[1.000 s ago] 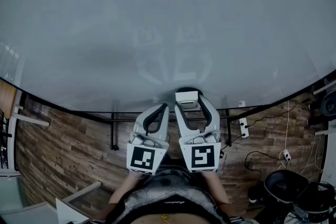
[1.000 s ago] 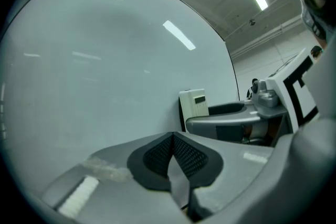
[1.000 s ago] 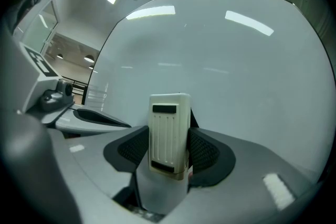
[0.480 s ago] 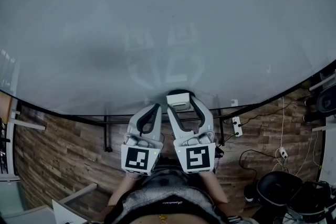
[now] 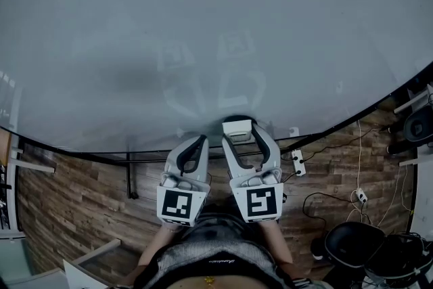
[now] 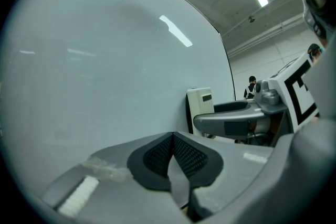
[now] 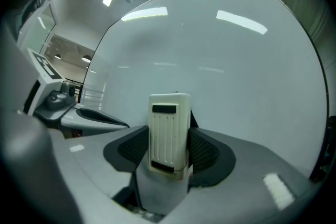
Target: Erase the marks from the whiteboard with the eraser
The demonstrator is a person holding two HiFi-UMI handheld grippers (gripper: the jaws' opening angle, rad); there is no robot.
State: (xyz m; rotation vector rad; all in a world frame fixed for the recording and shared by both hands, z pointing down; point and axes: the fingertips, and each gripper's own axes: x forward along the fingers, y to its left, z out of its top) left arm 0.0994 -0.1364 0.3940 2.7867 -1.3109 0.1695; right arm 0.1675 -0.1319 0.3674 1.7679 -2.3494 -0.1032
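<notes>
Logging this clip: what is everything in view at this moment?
whiteboard: one, pale grey, fills the upper head view, no marks visible
eraser: one, cream, at the board's lower edge
board stand: one, black, below the board
power strip: one, white, floor at right
cables: several, thin, floor at right
floor: brown wood
left hand-held gripper: grey, jaws together, empty
right hand-held gripper: grey, shut on the eraser
person's torso: grey top, bottom edge
</notes>
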